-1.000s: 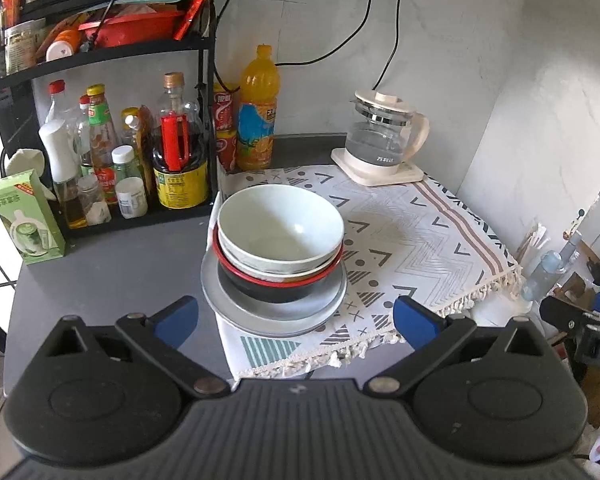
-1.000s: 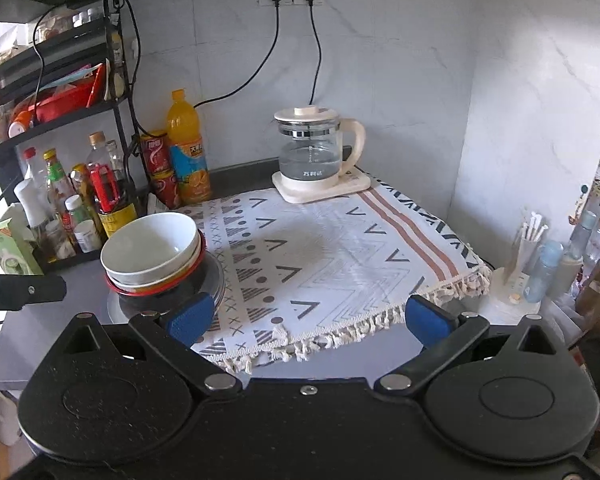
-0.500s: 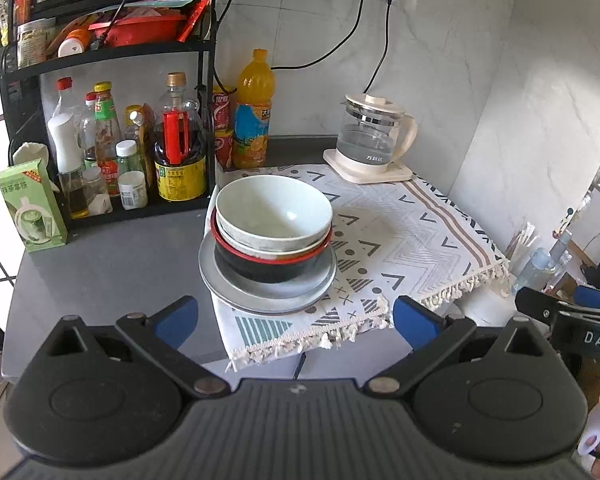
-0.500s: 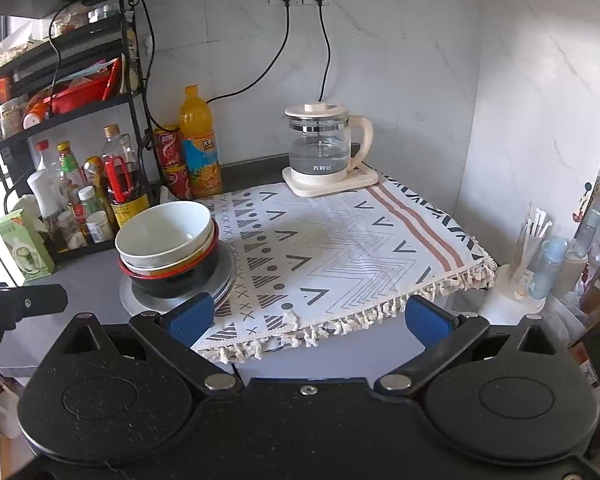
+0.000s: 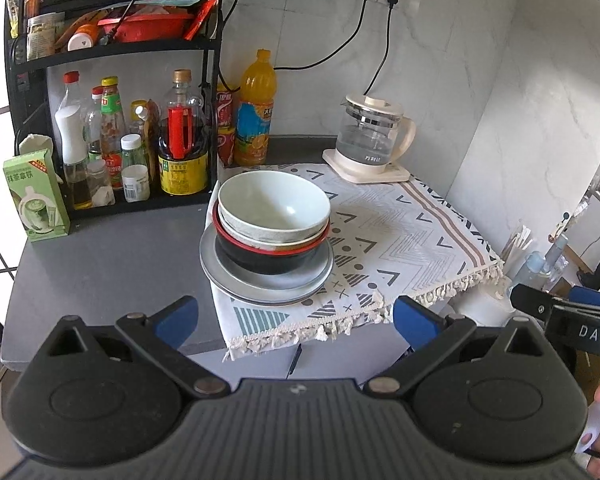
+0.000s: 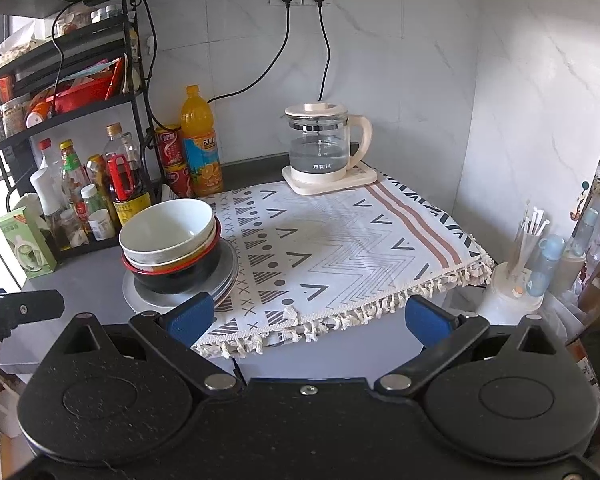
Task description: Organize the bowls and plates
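At the far left a black rack (image 5: 112, 128) is holding sauce bottles, with a green carton (image 5: 36, 196) standing beside it on the grey counter (image 5: 100, 264). Just right of the rack, the stack of dishes is sitting at the left edge of the patterned cloth (image 5: 400, 232): grey plates (image 5: 260, 284) at the bottom, a black bowl with a red rim (image 5: 268, 258) on them, and a pale, empty white bowl (image 5: 274, 204) nesting on top. Farther right, at the far edge, a glass kettle (image 5: 370, 140) is standing on its base. The left gripper (image 5: 296, 316) is hovering near the stack with its jaws spread wide, gripping nothing; the right gripper (image 6: 308, 314) is likewise gaping and empty, near the cloth's fringe.
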`<state>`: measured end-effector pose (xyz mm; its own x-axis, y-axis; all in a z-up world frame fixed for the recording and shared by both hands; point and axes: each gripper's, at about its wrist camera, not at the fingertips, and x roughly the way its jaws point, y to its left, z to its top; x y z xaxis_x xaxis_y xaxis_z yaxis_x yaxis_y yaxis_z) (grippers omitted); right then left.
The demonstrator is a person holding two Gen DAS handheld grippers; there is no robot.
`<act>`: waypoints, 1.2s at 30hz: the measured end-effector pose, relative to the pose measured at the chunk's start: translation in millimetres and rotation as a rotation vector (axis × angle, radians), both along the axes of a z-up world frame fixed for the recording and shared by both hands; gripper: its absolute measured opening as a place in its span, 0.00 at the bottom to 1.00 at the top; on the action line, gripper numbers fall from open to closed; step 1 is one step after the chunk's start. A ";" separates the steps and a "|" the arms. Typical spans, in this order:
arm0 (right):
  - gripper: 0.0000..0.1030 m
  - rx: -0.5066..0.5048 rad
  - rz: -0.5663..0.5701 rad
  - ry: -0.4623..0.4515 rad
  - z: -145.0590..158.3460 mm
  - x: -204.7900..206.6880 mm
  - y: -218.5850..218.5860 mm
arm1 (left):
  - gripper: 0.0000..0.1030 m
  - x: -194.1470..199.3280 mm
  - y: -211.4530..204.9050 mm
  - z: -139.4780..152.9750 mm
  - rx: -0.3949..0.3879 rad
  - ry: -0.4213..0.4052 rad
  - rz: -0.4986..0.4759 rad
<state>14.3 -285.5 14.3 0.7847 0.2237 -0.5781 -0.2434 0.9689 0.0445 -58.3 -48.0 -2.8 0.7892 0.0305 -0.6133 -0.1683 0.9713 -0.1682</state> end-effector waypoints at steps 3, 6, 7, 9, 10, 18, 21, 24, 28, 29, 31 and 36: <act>1.00 -0.005 0.000 0.001 -0.1 -0.1 1.0 | 0.99 -0.1 -0.3 0.1 0.004 -0.001 -0.006; 1.00 -0.006 0.000 0.002 0.4 -0.5 1.0 | 0.99 -0.2 -0.2 -0.2 0.001 0.001 -0.003; 1.00 -0.006 -0.001 0.002 0.5 -0.5 0.9 | 0.99 -0.4 -0.6 0.0 -0.002 0.002 -0.002; 1.00 -0.008 -0.003 0.003 0.4 -0.6 1.1 | 0.99 -0.2 0.7 0.1 -0.019 0.004 0.003; 1.00 -0.009 -0.004 0.004 0.5 -0.8 1.3 | 0.99 0.1 0.8 0.0 -0.022 0.006 0.004; 1.00 -0.016 0.002 0.008 -0.4 -1.0 4.4 | 0.99 0.1 3.6 0.1 -0.012 0.008 0.001; 1.00 -0.014 0.002 0.008 -0.4 -0.9 4.9 | 0.99 0.3 4.6 -0.7 -0.016 0.013 0.002; 1.00 -0.009 0.008 0.012 -0.6 -0.2 4.9 | 0.99 0.9 4.9 -0.9 -0.012 0.014 0.000; 1.00 -0.010 0.014 0.019 -1.4 -0.7 5.6 | 0.99 2.0 4.4 -0.6 -0.010 0.012 -0.007; 1.00 -0.011 0.016 0.021 -1.3 -0.3 5.7 | 0.99 2.0 4.0 -0.3 -0.008 0.011 -0.009; 1.00 -0.010 0.017 0.024 -1.1 0.3 5.8 | 0.99 2.7 4.4 -0.2 -0.012 0.010 -0.011; 1.00 -0.009 0.030 0.026 -0.1 -0.8 6.4 | 0.99 4.7 4.9 -1.3 -0.007 0.011 -0.016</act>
